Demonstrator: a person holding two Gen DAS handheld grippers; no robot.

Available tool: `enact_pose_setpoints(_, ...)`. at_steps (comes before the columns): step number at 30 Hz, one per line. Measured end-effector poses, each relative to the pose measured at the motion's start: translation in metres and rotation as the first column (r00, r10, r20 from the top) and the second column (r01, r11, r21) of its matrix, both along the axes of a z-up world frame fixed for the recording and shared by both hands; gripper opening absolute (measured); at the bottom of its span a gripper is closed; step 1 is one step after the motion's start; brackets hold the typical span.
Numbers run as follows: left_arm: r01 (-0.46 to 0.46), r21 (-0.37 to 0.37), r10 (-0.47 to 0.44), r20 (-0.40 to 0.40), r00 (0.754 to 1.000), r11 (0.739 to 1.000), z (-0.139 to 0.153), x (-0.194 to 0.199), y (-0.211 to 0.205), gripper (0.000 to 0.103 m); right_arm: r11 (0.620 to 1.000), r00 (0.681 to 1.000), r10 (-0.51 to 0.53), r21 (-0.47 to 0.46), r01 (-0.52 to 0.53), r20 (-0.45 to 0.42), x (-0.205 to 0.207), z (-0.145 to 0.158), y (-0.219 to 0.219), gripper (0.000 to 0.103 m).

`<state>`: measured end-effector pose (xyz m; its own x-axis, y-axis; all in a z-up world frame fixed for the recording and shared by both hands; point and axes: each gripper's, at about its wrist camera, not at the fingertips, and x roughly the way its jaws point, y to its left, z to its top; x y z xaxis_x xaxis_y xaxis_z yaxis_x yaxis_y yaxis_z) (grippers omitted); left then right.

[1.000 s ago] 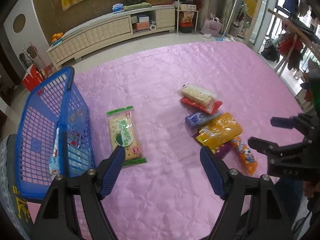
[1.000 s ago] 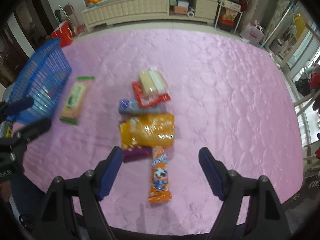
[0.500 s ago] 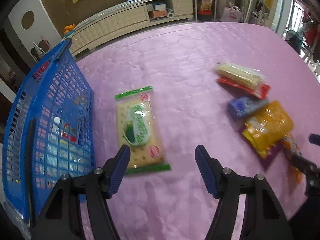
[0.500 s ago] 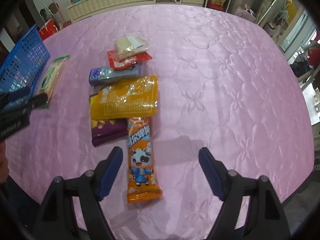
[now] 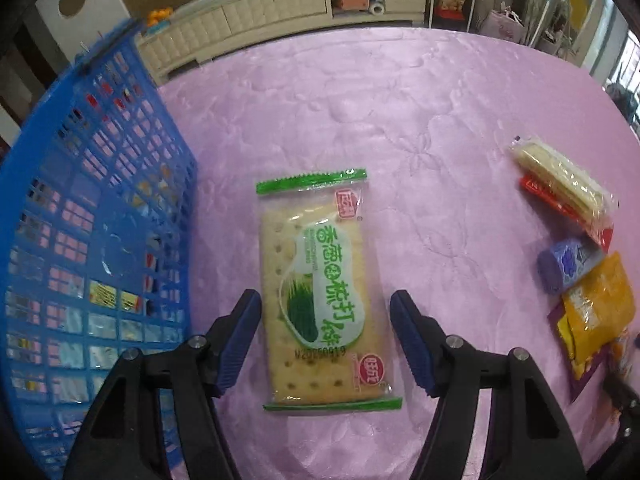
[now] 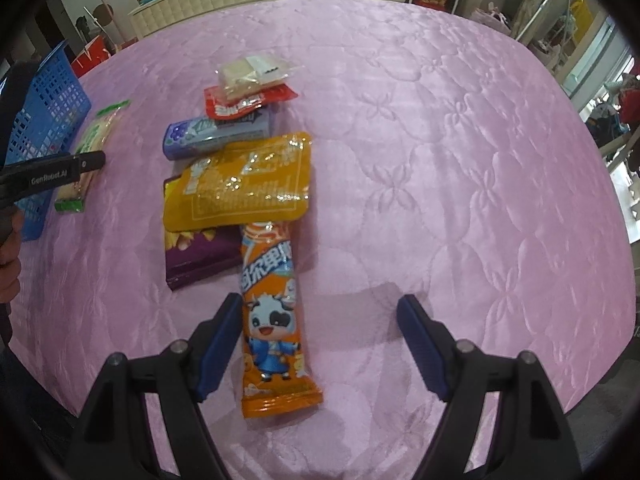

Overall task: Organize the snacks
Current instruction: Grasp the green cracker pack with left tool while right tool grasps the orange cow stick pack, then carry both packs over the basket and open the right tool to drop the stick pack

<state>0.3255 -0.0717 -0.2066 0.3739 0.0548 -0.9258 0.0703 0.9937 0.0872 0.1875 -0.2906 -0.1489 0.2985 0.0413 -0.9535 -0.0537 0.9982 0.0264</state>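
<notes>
A green-edged cracker packet (image 5: 320,292) lies flat on the pink cloth, next to a blue basket (image 5: 80,240). My left gripper (image 5: 326,340) is open, low, with its fingers on either side of the packet's near half. My right gripper (image 6: 320,344) is open, with the orange cow-print snack (image 6: 272,320) between its fingers, nearer the left one. Beyond lie a yellow pouch (image 6: 240,184), a purple bag (image 6: 196,252), a blue-purple pack (image 6: 216,132), a red packet (image 6: 244,100) and a clear wafer pack (image 6: 252,70).
The blue basket holds several wrapped snacks, seen through its mesh wall. The table's right edge (image 6: 624,280) drops to the floor. A cream cabinet (image 5: 256,20) stands behind the table. The left gripper (image 6: 52,172) shows in the right wrist view over the cracker packet (image 6: 92,148).
Both grippers have moved forward and down. The left now straddles the cracker packet; the right now straddles the orange cow-print snack. Neither has closed.
</notes>
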Motion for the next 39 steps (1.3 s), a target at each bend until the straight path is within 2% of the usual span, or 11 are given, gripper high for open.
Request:
enact_pose_setpoints(2, -0.014, -0.037, 0.014, -0.008, 1.000, 0.999, -0.001, 0.003, 0.006, 0.061, 1.000, 1.000, 0.002, 0.002, -0.002, 0.001, 0.000, 0.000, -0.001, 0.082)
enact_pose_setpoints(3, -0.010, -0.039, 0.010, -0.002, 1.000, 0.999, -0.001, 0.004, 0.007, 0.053, 1.000, 1.000, 0.003, 0.002, -0.003, 0.003, 0.000, 0.001, 0.000, 0.082)
enact_pose_setpoints(8, 0.056, -0.050, -0.055, 0.012, 0.998, 0.997, 0.002, -0.005, 0.003, 0.052, 1.000, 1.000, 0.012, 0.009, -0.012, 0.000, 0.004, -0.002, -0.002, 0.081)
enact_pose_setpoints(14, 0.128, -0.085, -0.123, 0.056, 0.991, 0.988, 0.015, -0.033, -0.003, 0.052, 0.998, 0.998, 0.062, -0.017, -0.062, 0.002, 0.005, -0.004, 0.007, 0.068)
enact_pose_setpoints(18, 0.178, -0.078, -0.171, 0.086, 0.981, 0.981, 0.023, -0.056, -0.012, 0.052, 0.997, 0.997, 0.075, -0.017, -0.075, 0.002, 0.002, -0.004, 0.014, 0.062)
enact_pose_setpoints(20, 0.205, -0.086, -0.197, 0.095, 0.976, 0.975, 0.027, -0.070, -0.014, 0.052, 0.996, 0.997, 0.083, -0.017, -0.083, 0.007, 0.001, -0.004, 0.018, 0.057)
enact_pose_setpoints(22, 0.232, -0.092, -0.223, 0.102, 0.969, 0.968, 0.030, -0.080, -0.014, 0.052, 0.995, 0.995, 0.102, -0.015, -0.102, 0.014, -0.001, -0.002, 0.023, 0.040)
enact_pose_setpoints(25, 0.262, -0.098, -0.250, 0.114, 0.961, 0.960, 0.037, -0.099, -0.019, 0.052, 0.991, 0.991, 0.133, -0.015, -0.132, 0.019, -0.002, -0.001, 0.031, 0.023)
enact_pose_setpoints(30, 0.264, -0.126, -0.245, 0.147, 0.958, 0.956, 0.048, -0.110, -0.012, 0.052, 0.988, 0.988, 0.151, 0.005, -0.152, 0.028, -0.006, 0.005, 0.046, 0.018)
enact_pose_setpoints(39, 0.267, -0.144, -0.233, 0.216, 0.948, 0.953, 0.090, -0.155, -0.008, 0.052, 0.980, 0.975, 0.198, 0.002, -0.199, 0.101, -0.010, 0.045, 0.076, 0.018)
